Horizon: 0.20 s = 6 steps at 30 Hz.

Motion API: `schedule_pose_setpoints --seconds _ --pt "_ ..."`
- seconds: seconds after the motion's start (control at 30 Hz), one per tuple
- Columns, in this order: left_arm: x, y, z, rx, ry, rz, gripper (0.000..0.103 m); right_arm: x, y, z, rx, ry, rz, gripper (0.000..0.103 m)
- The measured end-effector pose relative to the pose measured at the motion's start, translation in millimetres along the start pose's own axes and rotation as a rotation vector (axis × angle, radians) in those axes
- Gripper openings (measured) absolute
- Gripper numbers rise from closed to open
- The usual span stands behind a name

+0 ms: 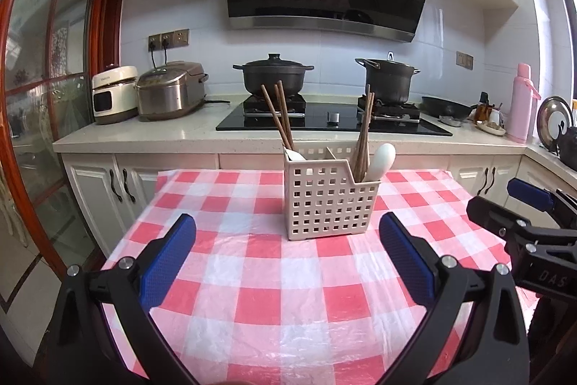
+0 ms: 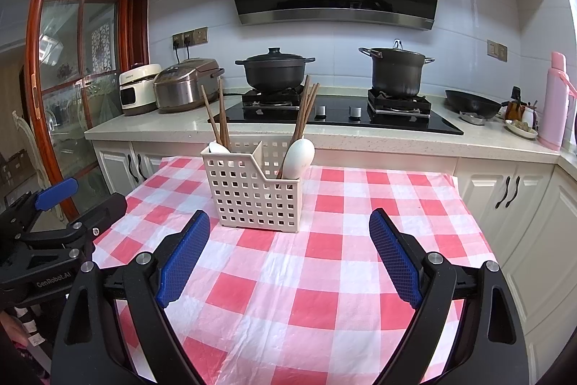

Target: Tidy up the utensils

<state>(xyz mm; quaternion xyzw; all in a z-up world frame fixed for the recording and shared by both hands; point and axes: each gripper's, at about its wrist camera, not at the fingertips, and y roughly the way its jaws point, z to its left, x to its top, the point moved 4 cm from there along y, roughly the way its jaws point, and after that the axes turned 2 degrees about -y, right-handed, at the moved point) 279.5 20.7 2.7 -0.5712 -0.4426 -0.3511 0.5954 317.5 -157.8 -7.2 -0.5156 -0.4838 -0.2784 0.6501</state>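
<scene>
Covering the table, a checkered cloth (image 1: 274, 294) lies beneath both wide, empty hand-held grippers.

A table (image 1: 151, 222) carried everything, draped in a red-and-white checked plastic tablecloth (image 1: 274, 280) that lay wrinkled and glossy and hung over the far edge. Directly on the cloth, toward the far end, stood one beige perforated plastic utensil caddy (image 1: 326, 201), upright, its base flat on the checks. Its inner divider split it into a left and a right compartment.
</scene>
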Motion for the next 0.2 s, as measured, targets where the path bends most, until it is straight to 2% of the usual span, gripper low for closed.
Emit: schedule_pose_setpoints --seconds 0.2 --pt "-1.3 0.0 -0.3 0.017 0.0 -0.002 0.098 -2.6 -2.0 -1.9 -0.004 0.003 -0.002 0.085"
